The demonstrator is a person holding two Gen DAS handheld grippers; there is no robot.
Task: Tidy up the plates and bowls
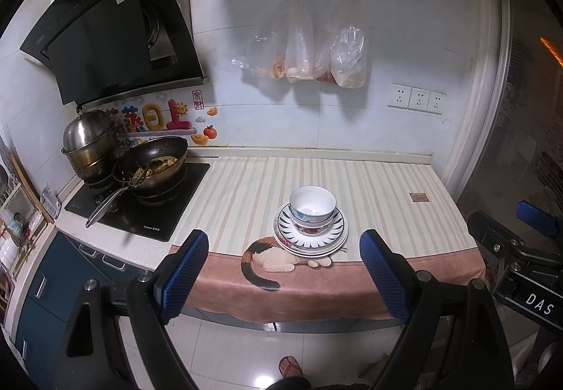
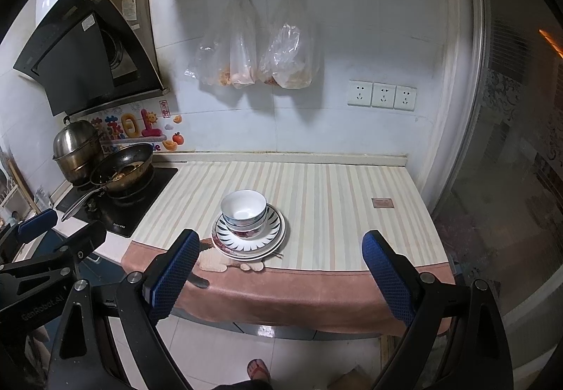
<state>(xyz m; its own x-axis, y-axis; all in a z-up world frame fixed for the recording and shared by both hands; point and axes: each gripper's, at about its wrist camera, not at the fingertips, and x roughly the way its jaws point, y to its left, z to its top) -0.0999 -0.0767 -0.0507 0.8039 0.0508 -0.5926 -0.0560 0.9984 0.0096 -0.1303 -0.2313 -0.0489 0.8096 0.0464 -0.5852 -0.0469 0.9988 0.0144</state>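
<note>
bowls point(image 1: 312, 210) – nested upright, mouths up | on plates point(image 1: 311, 242) – flat | both jaws released, empty

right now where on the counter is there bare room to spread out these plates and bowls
The striped cloth lies bare from the stack of plates and bowls right to the small brown tag, and behind the stack up to the wall. A narrower bare strip runs between stack and cooktop. The cooktop is crowded: wok, steel pot.
</note>
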